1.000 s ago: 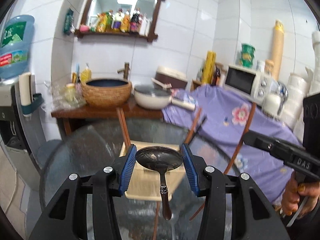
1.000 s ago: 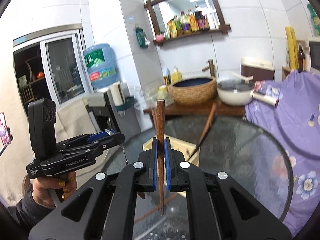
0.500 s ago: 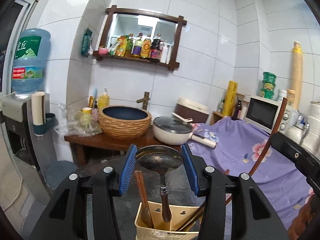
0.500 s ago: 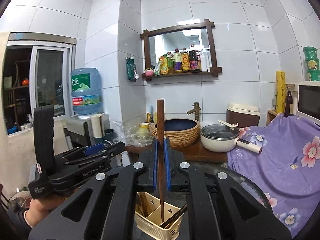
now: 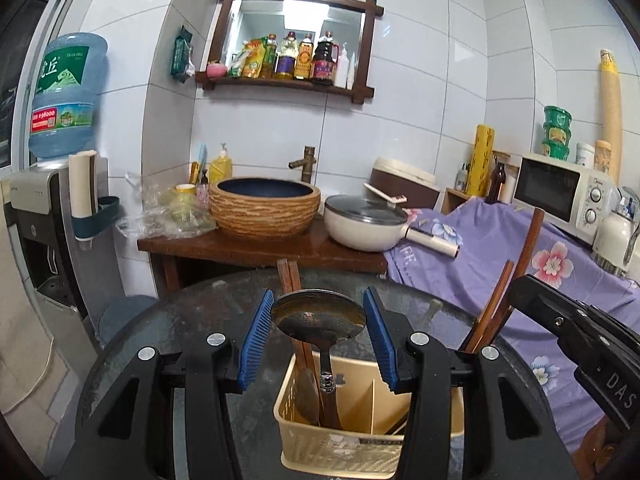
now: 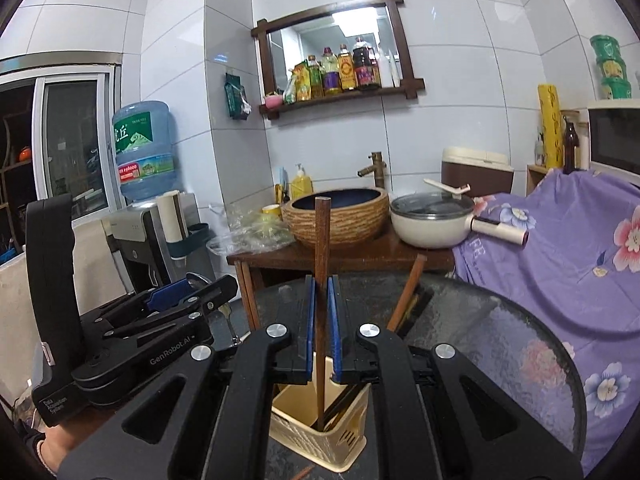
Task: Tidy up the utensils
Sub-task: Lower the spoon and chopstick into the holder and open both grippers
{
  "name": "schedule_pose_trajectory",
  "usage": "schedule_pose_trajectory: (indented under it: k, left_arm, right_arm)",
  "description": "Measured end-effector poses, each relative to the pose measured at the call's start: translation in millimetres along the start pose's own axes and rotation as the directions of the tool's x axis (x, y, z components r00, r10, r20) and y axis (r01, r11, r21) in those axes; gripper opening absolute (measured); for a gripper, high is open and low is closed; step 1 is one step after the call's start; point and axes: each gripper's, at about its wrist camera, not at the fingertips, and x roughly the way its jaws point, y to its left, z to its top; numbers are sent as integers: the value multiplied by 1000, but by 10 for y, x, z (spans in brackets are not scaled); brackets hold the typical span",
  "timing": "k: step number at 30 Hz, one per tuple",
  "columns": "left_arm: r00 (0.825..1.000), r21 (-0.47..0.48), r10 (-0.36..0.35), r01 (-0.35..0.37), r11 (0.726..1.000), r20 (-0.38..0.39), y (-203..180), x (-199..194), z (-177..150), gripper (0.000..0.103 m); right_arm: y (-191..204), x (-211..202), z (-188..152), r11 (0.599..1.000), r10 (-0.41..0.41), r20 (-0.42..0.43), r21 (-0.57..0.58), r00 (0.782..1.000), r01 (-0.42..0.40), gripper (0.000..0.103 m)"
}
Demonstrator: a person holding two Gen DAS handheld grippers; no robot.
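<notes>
— Utensils first: we have a dark metal ladle with a brown handle (image 5: 320, 322) between the blue pads of our left gripper (image 5: 319, 330), its bowl up and facing the camera, its handle pointing down into the left compartment of the cream plastic utensil caddy (image 5: 344, 446).

— Are the pads on it?

— They sit against the two sides of the bowl, the jaws about half apart, so we read it as gripped. Wooden chopsticks (image 5: 289, 276) stand in that same compartment behind the ladle.

— And our other hand?

— Our right gripper (image 6: 321, 320) is clamped tight on a single dark brown wooden chopstick (image 6: 322, 240), held upright. Its lower end reaches down inside the caddy (image 6: 308, 438); whether it touches the bottom we cannot tell. More chopsticks (image 6: 408, 292) lean out of the caddy to the right.

— Where does the caddy stand?

— On the round dark glass table (image 6: 500, 328), near its front edge, just below both grippers. In the right wrist view our left gripper (image 6: 188, 294) shows side-on at the left, with the ladle's bowl peeking above its pads.

— And beyond the table?

— A wooden stand carries a woven-look basin with a blue inside (image 5: 265, 208) and a cream lidded pan (image 5: 364, 224). To the right lies a purple flowered cloth (image 5: 500, 248); above hangs a wood-framed mirror shelf with bottles (image 5: 296, 64). A water dispenser with a blue bottle (image 5: 66, 96) stands at the left.
</notes>
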Motion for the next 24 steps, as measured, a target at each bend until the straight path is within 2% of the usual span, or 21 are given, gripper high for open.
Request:
schedule_pose_trajectory:
  k: [16, 19, 20, 22, 23, 24]
  left_arm:
    - [994, 30, -4, 7, 1000, -106, 16, 184, -353, 46]
    - [996, 34, -4, 7, 999, -95, 25, 139, -363, 53]
    - [996, 34, -5, 8, 999, -89, 33, 113, -362, 59]
    - [997, 28, -9, 11, 1000, -78, 54, 51, -363, 63]
    - [997, 27, -10, 12, 1000, -71, 68, 6, -370, 63]
    - [998, 29, -8, 10, 1000, -64, 82, -46, -388, 64]
  right_arm:
    - [-114, 122, -413, 1000, -2, -85, 18, 996, 4, 6]
    - [-110, 71, -439, 1000, -3, -75, 13, 997, 4, 6]
    - [-102, 42, -450, 1000, -3, -69, 7, 998, 3, 8]
    - [-91, -22, -466, 1000, -10, -56, -7, 998, 10, 24]
    - [-90, -71, -488, 1000, -17, -46, -12, 999, 17, 45]
    - [-94, -130, -519, 1000, -26, -32, -12, 999, 26, 59]
